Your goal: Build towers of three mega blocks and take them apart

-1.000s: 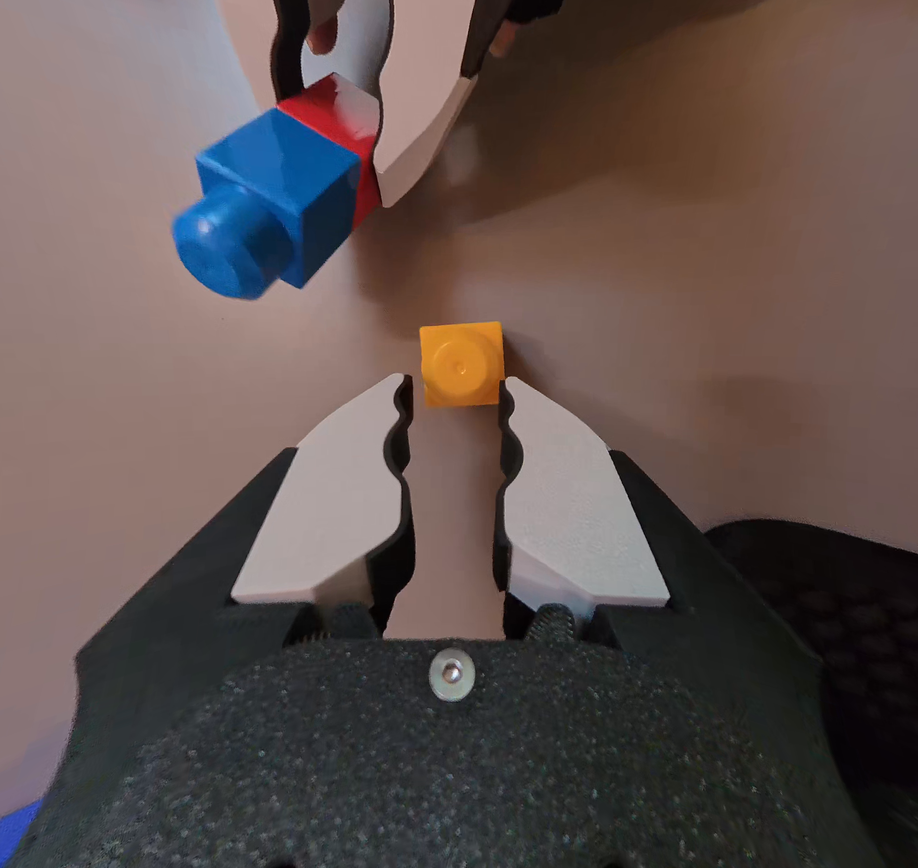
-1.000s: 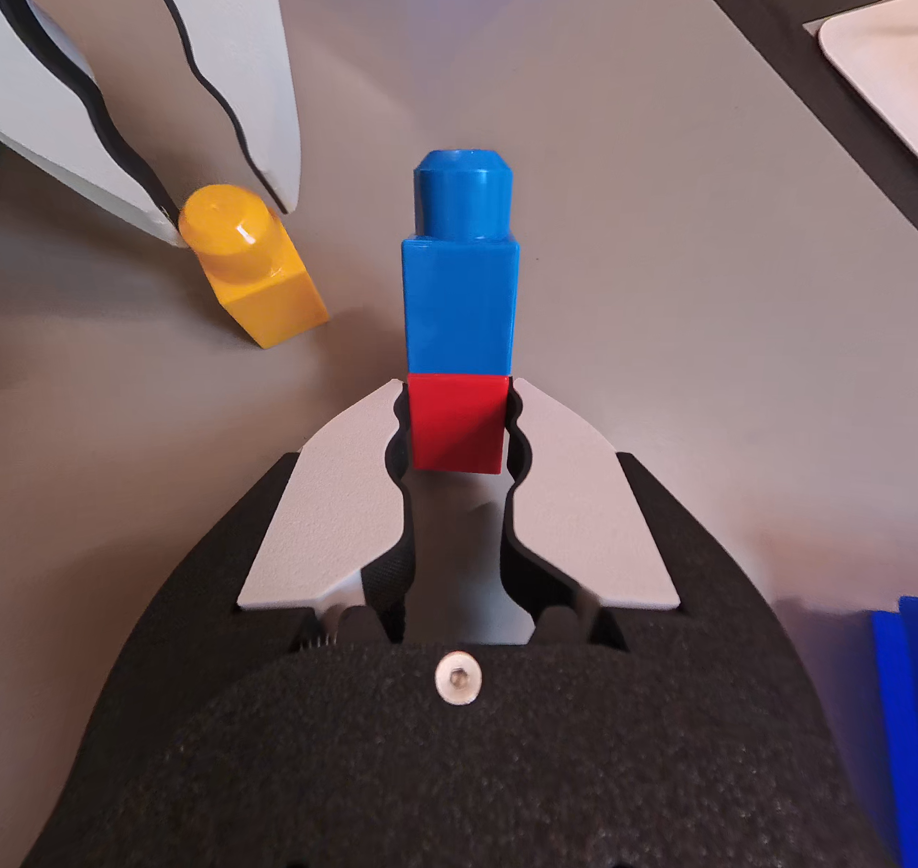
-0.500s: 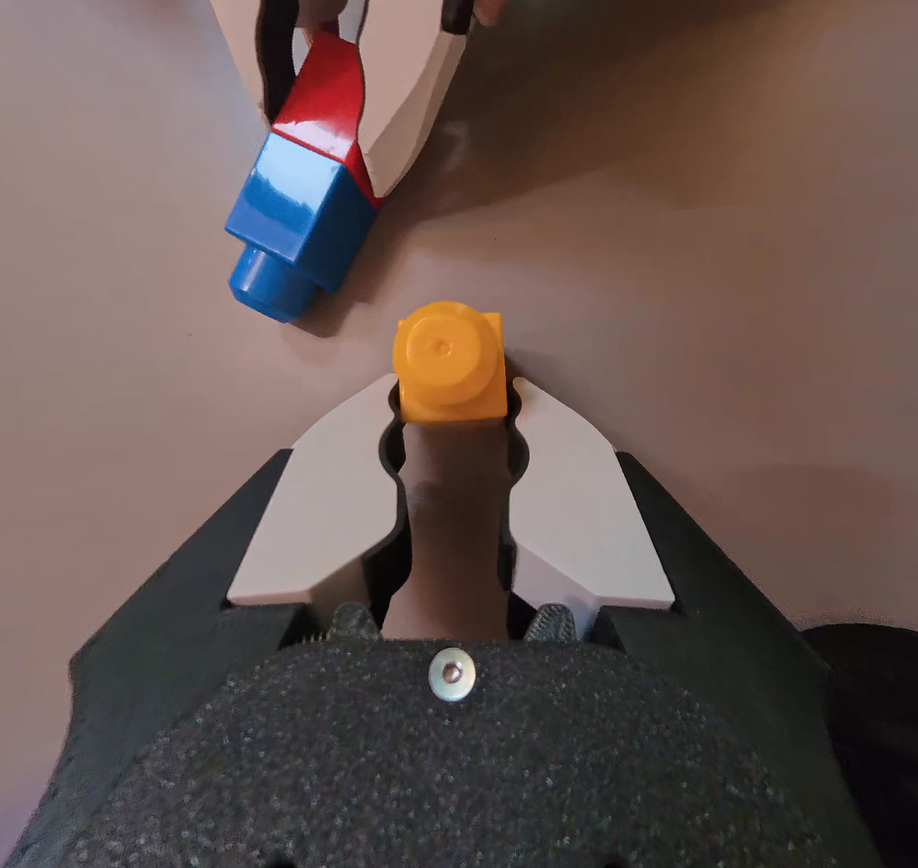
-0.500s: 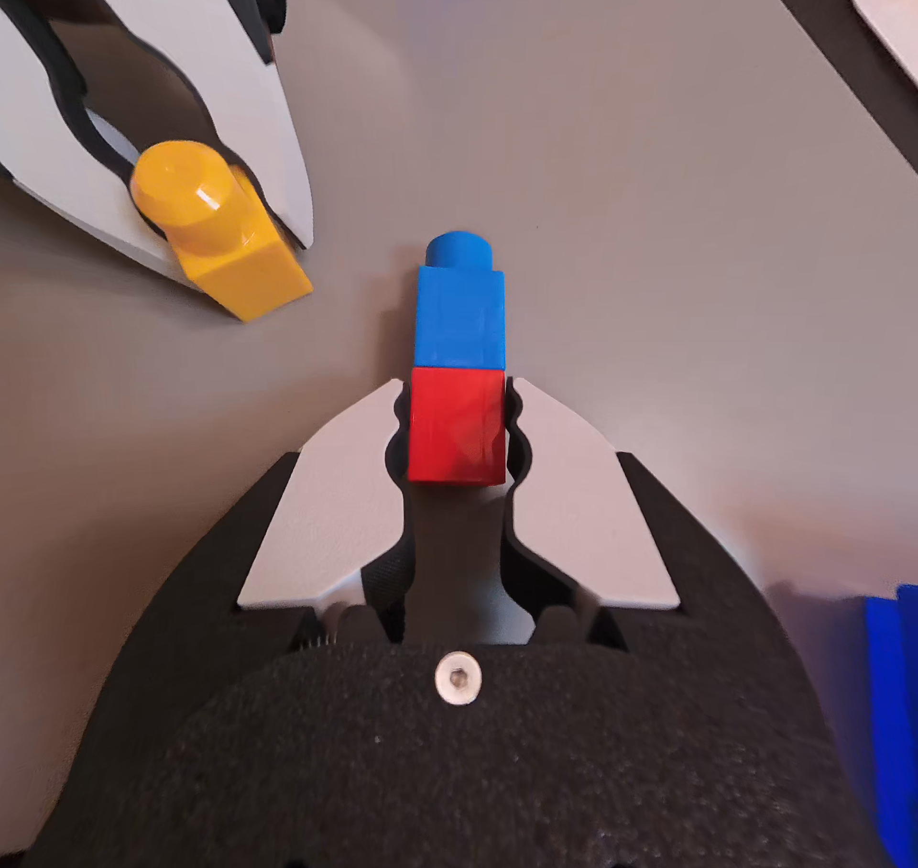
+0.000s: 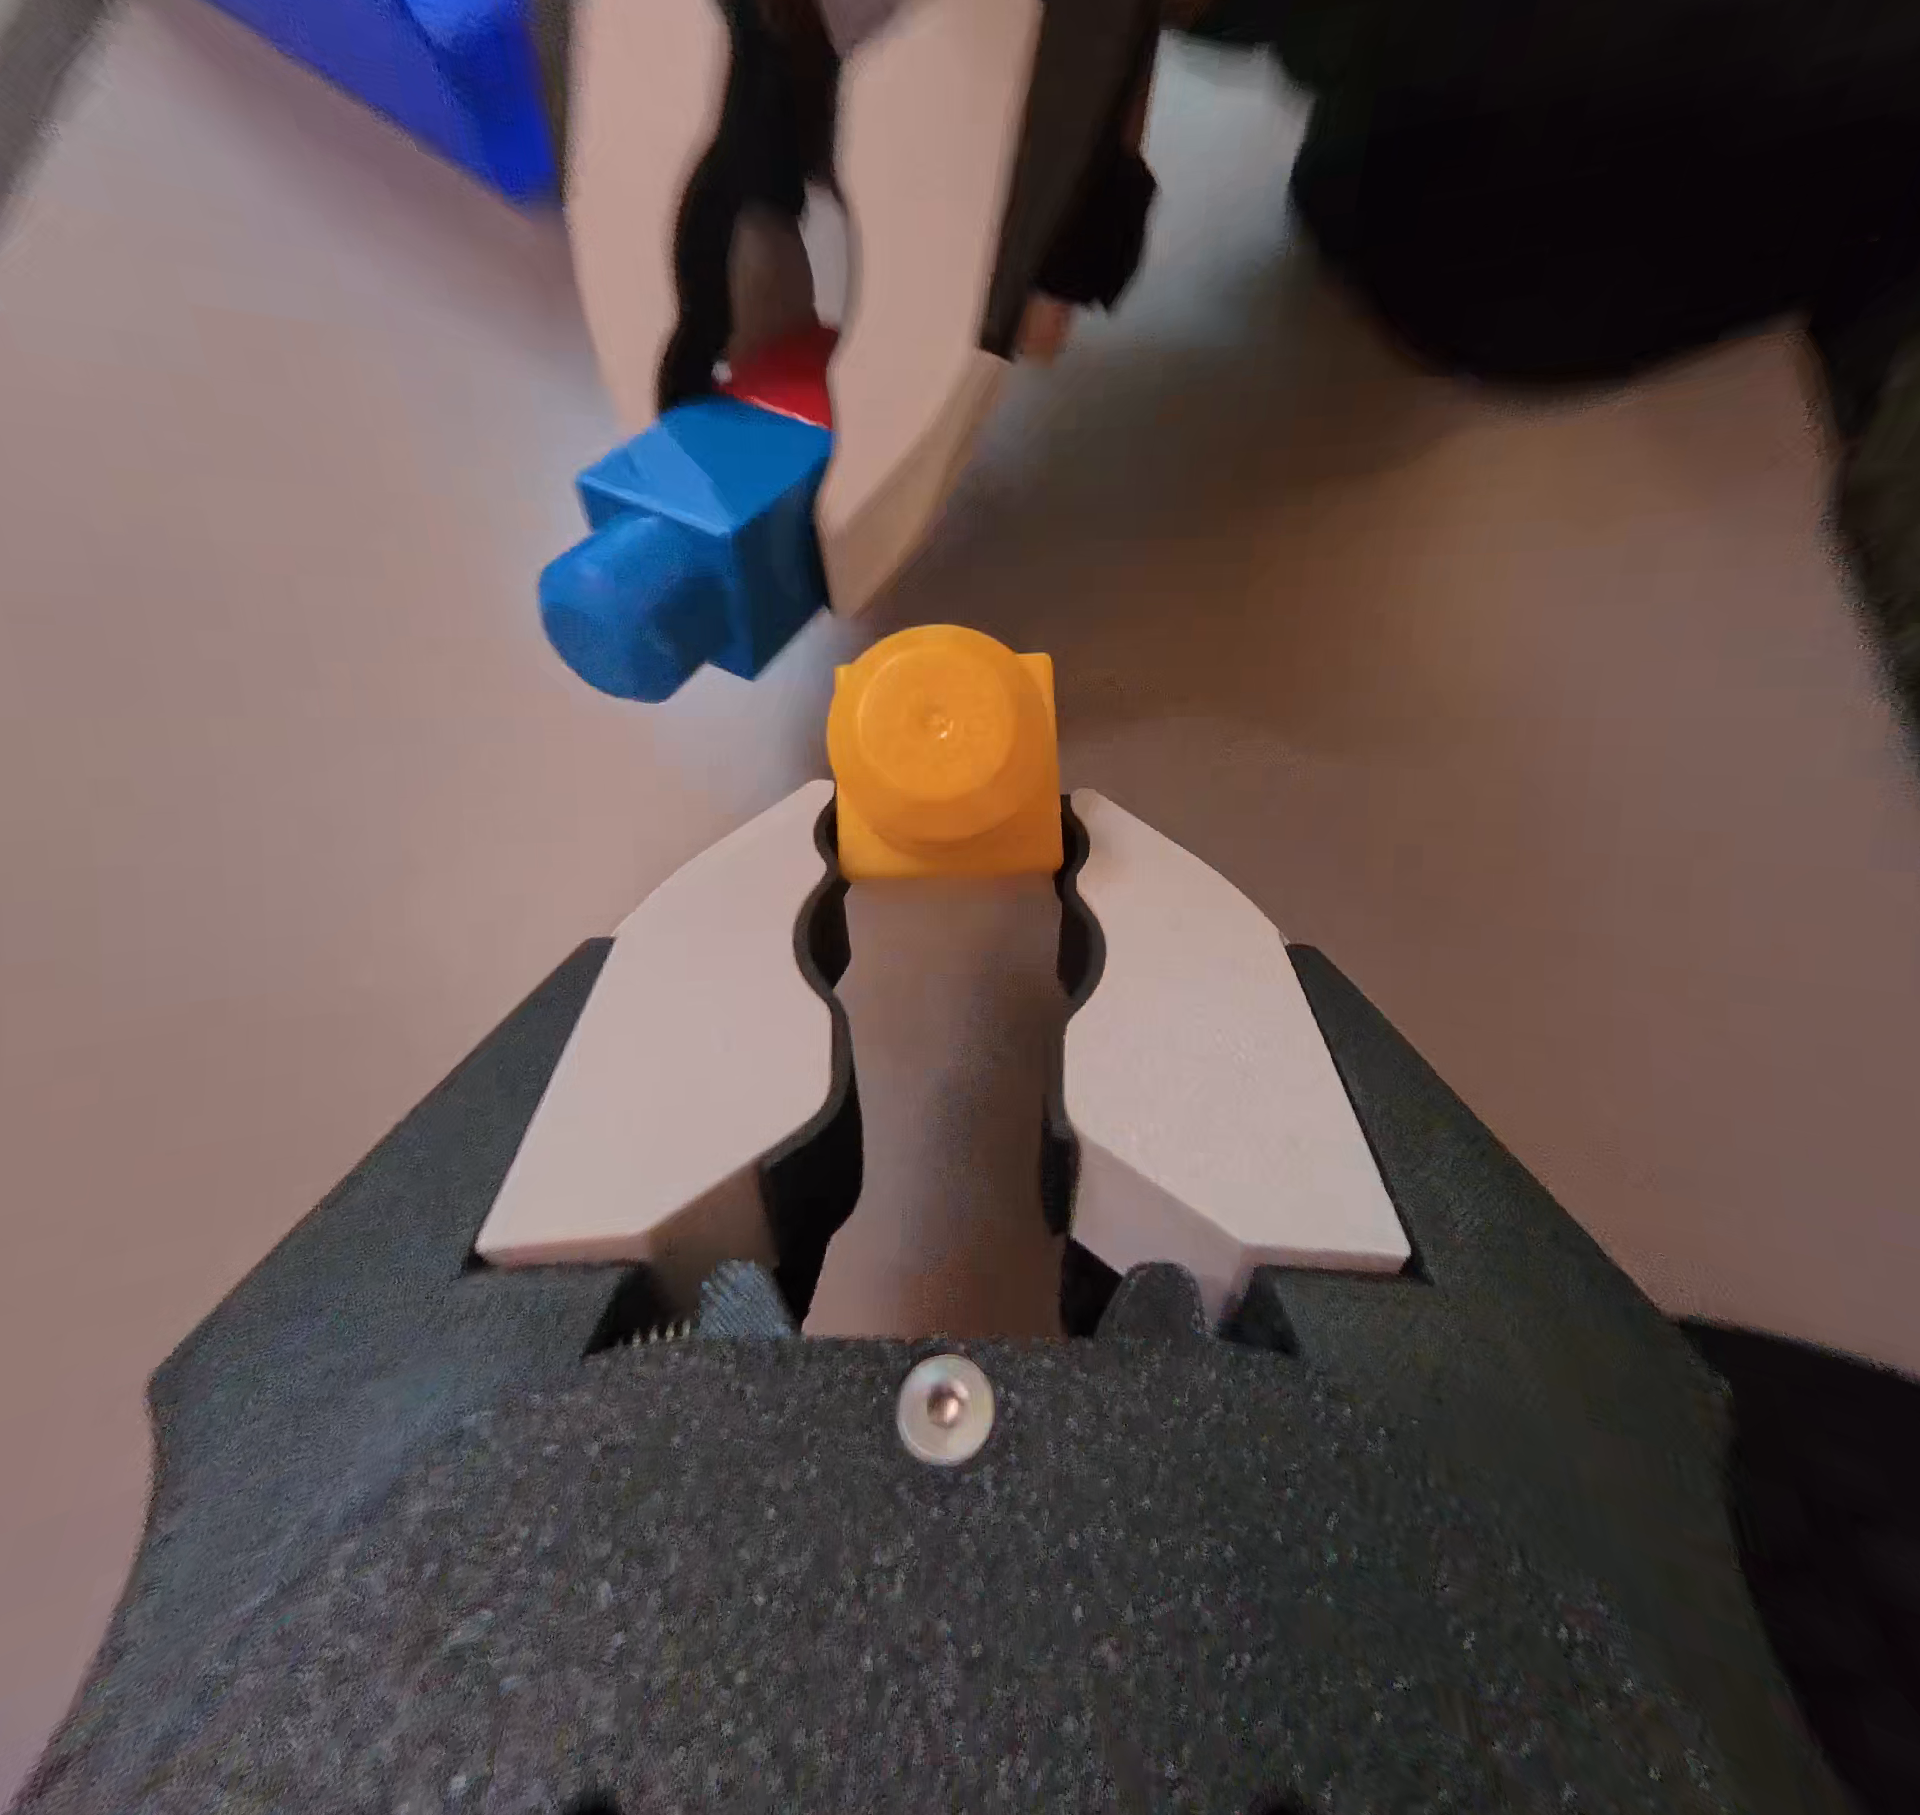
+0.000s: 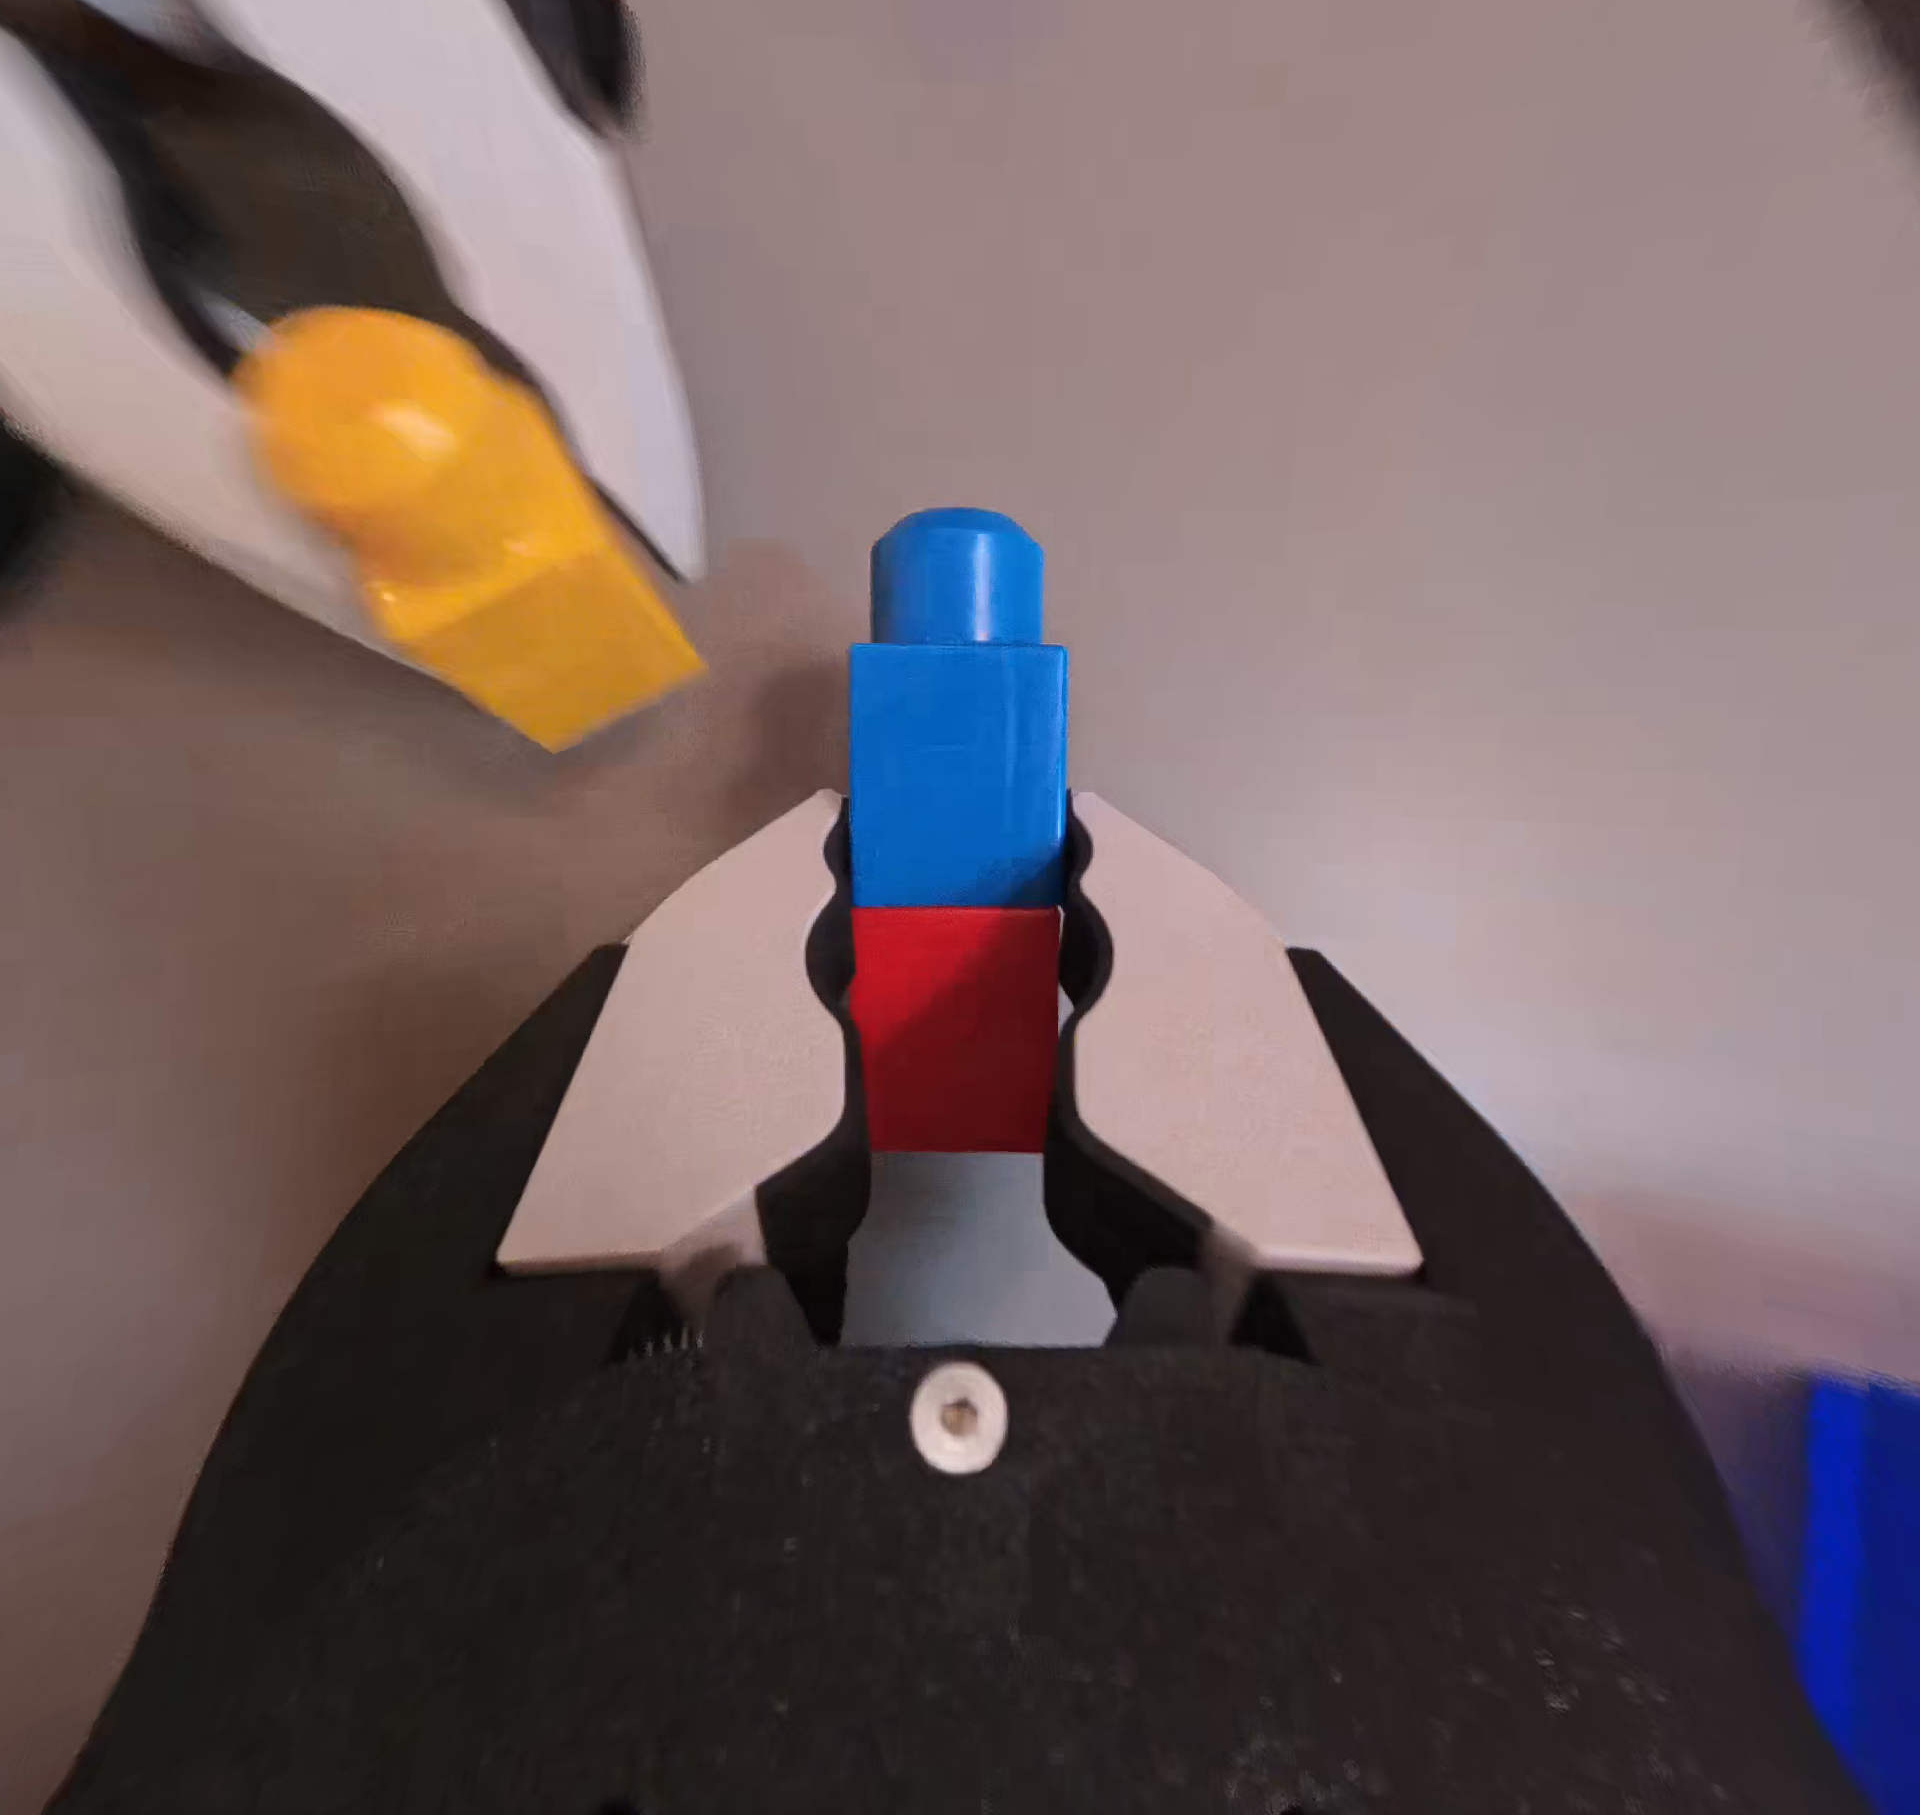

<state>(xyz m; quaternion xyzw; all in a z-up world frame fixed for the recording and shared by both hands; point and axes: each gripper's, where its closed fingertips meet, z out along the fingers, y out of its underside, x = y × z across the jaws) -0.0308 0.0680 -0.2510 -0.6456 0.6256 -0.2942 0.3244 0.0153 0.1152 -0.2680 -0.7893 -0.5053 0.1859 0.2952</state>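
Observation:
My left gripper is shut on an orange block, stud pointing at the camera, held off the table. My right gripper is shut on a two-block stack: the red block sits deep between the fingers and the blue block on it sticks out forward, stud outward. In the left wrist view the right gripper comes in from the top with the blue block and a bit of the red block, just up-left of the orange block. In the right wrist view the left gripper holds the orange block at the upper left, close to the stack.
A blue container stands at the top left of the left wrist view; a blurred blue shape is at the right edge of the right wrist view. A dark mass, with fingertips beside it, fills the top right. The grey tabletop lies below.
Both grippers have lifted off the table and drawn closer together. The left gripper closed on the orange block and raised it. The stack has slid deeper into the right gripper.

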